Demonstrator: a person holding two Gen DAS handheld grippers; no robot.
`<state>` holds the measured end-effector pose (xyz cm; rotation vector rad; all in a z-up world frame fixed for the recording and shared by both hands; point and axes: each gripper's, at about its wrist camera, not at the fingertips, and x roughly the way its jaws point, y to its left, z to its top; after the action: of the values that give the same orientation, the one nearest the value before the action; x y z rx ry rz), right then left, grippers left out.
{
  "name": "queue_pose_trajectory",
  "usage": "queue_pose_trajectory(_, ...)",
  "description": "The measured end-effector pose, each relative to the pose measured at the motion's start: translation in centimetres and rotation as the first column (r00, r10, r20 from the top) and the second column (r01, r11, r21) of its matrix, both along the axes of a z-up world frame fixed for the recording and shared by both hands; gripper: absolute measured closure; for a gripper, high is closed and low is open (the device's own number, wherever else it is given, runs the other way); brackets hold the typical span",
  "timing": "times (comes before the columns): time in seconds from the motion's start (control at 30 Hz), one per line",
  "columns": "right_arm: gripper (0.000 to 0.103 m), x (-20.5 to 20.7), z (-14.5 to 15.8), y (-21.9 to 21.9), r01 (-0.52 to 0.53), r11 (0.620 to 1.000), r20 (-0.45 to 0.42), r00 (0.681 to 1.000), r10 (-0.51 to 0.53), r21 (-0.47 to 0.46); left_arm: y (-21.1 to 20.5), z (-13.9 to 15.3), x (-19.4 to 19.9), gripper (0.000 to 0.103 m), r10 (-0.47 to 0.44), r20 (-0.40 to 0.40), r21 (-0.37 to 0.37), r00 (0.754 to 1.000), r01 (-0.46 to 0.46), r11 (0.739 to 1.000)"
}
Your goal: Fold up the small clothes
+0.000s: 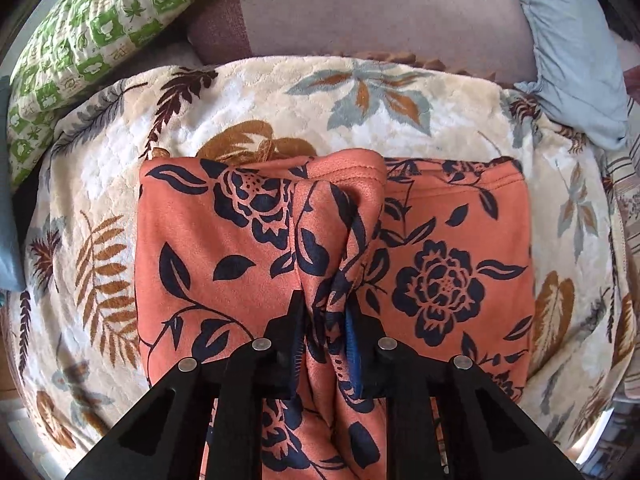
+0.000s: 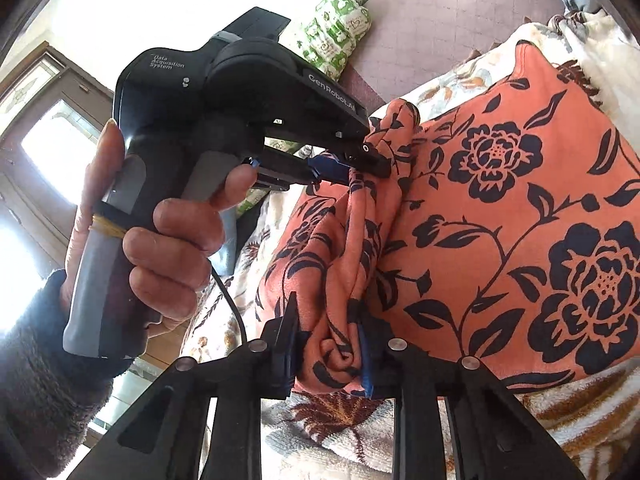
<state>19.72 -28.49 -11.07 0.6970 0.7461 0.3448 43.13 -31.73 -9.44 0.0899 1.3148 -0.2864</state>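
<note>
An orange garment with dark navy flowers (image 1: 224,240) lies partly folded on a cream leaf-patterned blanket (image 1: 120,128). My left gripper (image 1: 326,308) is shut on a raised bunch of the garment's near edge. In the right wrist view the garment (image 2: 520,208) spreads to the right, and my right gripper (image 2: 326,316) is shut on another bunched part of its edge. The left gripper (image 2: 356,166) shows there too, held in a hand and pinching the cloth farther up the same edge.
A green and white patterned pillow (image 1: 80,40) lies at the back left. A mauve cushion (image 1: 380,12) and a pale blue cloth (image 1: 572,48) sit behind the blanket. A window or door (image 2: 40,152) is at the left in the right wrist view.
</note>
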Motion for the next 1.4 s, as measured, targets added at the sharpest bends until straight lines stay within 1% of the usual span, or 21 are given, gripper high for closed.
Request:
queue_pose_trajectory(0.07,0.08,-0.6,1.1,-1.1,0.023,1.0,0.014,1.0,-0.023,0.002,-0.9,1.6,-0.4,0.087,-0.013,0.014,-0.028,1.0,0.014,1.0)
queue_pose_trajectory(0.17,0.08,-1.5,2.0,-3.3,0.073,0.997,0.029,0.997,-0.073,-0.003,-3.2,3.3,-0.9,0.087,-0.039,0.04,-0.046,0.998,0.041,0.998)
queue_pose_trajectory(0.23,0.08,-2.3,2.3,-5.3,0.127,0.992,0.028,0.992,-0.127,0.004,-5.1,3.8,-1.1,0.087,-0.061,0.049,-0.058,0.997,0.064,0.996)
queue_pose_trajectory(0.33,0.081,-3.7,2.1,-8.3,0.202,0.979,-0.001,0.979,-0.202,0.033,-7.9,3.6,-1.4,0.087,-0.085,0.027,-0.089,0.996,0.087,0.992)
queue_pose_trajectory(0.43,0.081,-5.1,1.7,-10.7,0.263,0.965,-0.052,0.964,-0.261,0.024,-11.4,2.0,-1.5,0.086,-0.128,0.002,-0.088,0.992,0.128,0.988)
queue_pose_trajectory(0.5,0.081,-6.2,1.2,-12.4,0.285,0.958,-0.102,0.954,-0.281,0.021,-13.4,0.1,-1.5,0.086,-0.152,-0.013,-0.054,0.988,0.151,0.987)
queue_pose_trajectory(0.57,0.08,-6.3,0.1,-13.3,0.293,0.956,-0.159,0.945,-0.284,0.032,-14.6,-1.8,-1.4,0.086,-0.154,-0.029,-0.014,0.988,0.154,0.988)
queue_pose_trajectory(0.63,0.08,-6.0,-0.8,-13.7,0.292,0.955,-0.213,0.938,-0.274,0.057,-14.9,-3.0,-1.2,0.084,-0.141,-0.04,-0.003,0.989,0.141,0.99)
queue_pose_trajectory(0.7,0.077,-5.6,-1.7,-13.8,0.288,0.955,-0.243,0.933,-0.264,0.07,-14.7,-3.2,-1.0,0.083,-0.123,-0.049,-0.016,0.991,0.123,0.992)
queue_pose_trajectory(0.73,0.076,-5.5,-1.9,-13.7,0.285,0.957,-0.257,0.93,-0.262,0.058,-14.5,-3.2,-0.8,0.083,-0.115,-0.057,-0.024,0.992,0.114,0.993)
queue_pose_trajectory(0.87,0.07,-5.8,-1.4,-13.8,0.298,0.954,-0.244,0.928,-0.281,0.036,-13.3,-2.1,-0.3,0.08,-0.1,-0.076,-0.071,0.992,0.095,0.993)
queue_pose_trajectory(0.97,0.066,-6.6,0.5,-14.0,0.327,0.945,-0.163,0.932,-0.323,0.001,-10.5,-0.1,0.0,0.078,-0.084,-0.065,-0.13,0.994,0.075,0.989)
queue_pose_trajectory(1.03,0.062,-7.2,1.8,-14.6,0.379,0.925,-0.088,0.921,-0.378,-0.013,-7.9,1.0,0.3,0.075,-0.055,-0.056,-0.174,0.997,0.044,0.984)
queue_pose_trajectory(1.1,0.062,-7.3,2.8,-15.5,0.425,0.905,-0.018,0.905,-0.425,-0.003,-4.8,2.3,0.7,0.075,0.006,-0.025,-0.206,1.0,-0.011,0.979)
queue_pose_trajectory(1.13,0.062,-7.3,3.1,-15.6,0.433,0.901,-0.004,0.901,-0.433,0.009,-3.2,2.9,0.9,0.075,0.038,-0.014,-0.233,0.999,-0.04,0.972)
queue_pose_trajectory(1.17,0.062,-7.3,3.4,-15.8,0.442,0.897,0.0,0.897,-0.442,0.019,-1.7,3.4,1.3,0.074,0.053,-0.017,-0.273,0.998,-0.056,0.96)
queue_pose_trajectory(1.2,0.062,-7.3,3.6,-15.8,0.448,0.893,0.008,0.894,-0.449,0.025,-0.5,3.9,1.6,0.074,0.064,-0.021,-0.295,0.998,-0.067,0.953)
queue_pose_trajectory(1.23,0.062,-7.2,3.8,-15.6,0.448,0.894,0.026,0.893,-0.449,0.029,0.6,4.2,2.0,0.074,0.077,-0.012,-0.29,0.997,-0.077,0.954)
queue_pose_trajectory(1.3,0.062,-6.1,4.5,-14.8,0.434,0.901,0.045,0.9,-0.433,0.002,2.2,4.4,2.4,0.074,0.095,0.011,-0.255,0.995,-0.089,0.963)
queue_pose_trajectory(1.37,0.062,-3.6,4.9,-14.2,0.395,0.919,0.036,0.918,-0.395,0.006,3.1,3.8,2.8,0.073,0.093,-0.009,-0.241,0.996,-0.092,0.966)
queue_pose_trajectory(1.4,0.062,-2.6,4.8,-14.0,0.381,0.925,0.024,0.924,-0.381,0.008,3.4,3.5,2.8,0.073,0.096,-0.024,-0.251,0.995,-0.099,0.963)
